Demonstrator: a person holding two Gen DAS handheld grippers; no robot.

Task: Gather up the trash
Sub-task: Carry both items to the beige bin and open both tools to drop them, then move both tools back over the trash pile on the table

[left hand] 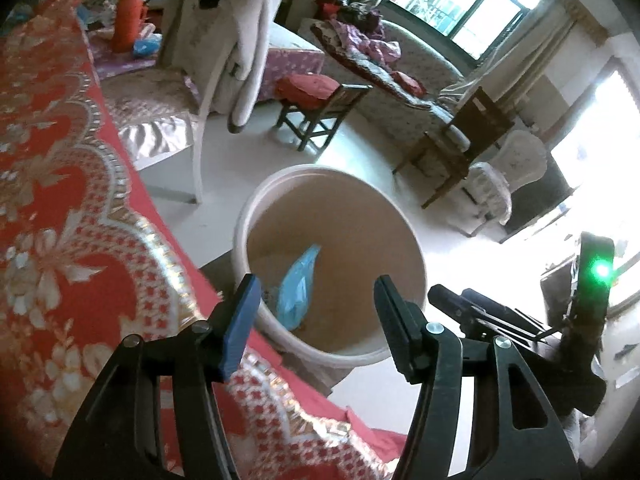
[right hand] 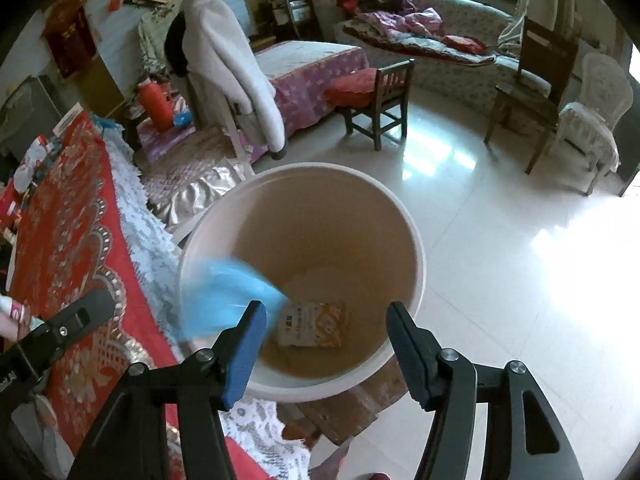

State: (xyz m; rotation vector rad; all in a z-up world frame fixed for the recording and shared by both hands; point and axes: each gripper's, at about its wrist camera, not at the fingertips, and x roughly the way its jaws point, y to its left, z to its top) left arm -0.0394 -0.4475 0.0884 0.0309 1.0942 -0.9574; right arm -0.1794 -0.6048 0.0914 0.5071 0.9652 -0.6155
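Observation:
A white bucket [left hand: 256, 208] with a tan inside stands on the floor beside the red-clothed table [left hand: 60, 200]. A blue plastic bag [left hand: 298, 284] is inside it; in the right wrist view the bag [right hand: 224, 292] is blurred at the bucket's [right hand: 416, 240] left rim. An orange and white snack packet [right hand: 312, 324] lies on the bucket bottom. My left gripper [left hand: 316, 296] is open and empty above the bucket's near edge. My right gripper [right hand: 326, 320] is open and empty over the bucket. The right gripper [left hand: 460, 300] shows at the left view's right edge.
A white chair draped with a pale garment [right hand: 228, 52] stands behind the bucket. A small wooden chair with a red cushion [right hand: 372, 92], a sofa with bedding [right hand: 420, 28] and more chairs [right hand: 532, 84] stand farther back on the glossy tile floor [right hand: 520, 260]. A red flask [left hand: 126, 20] is on a side table.

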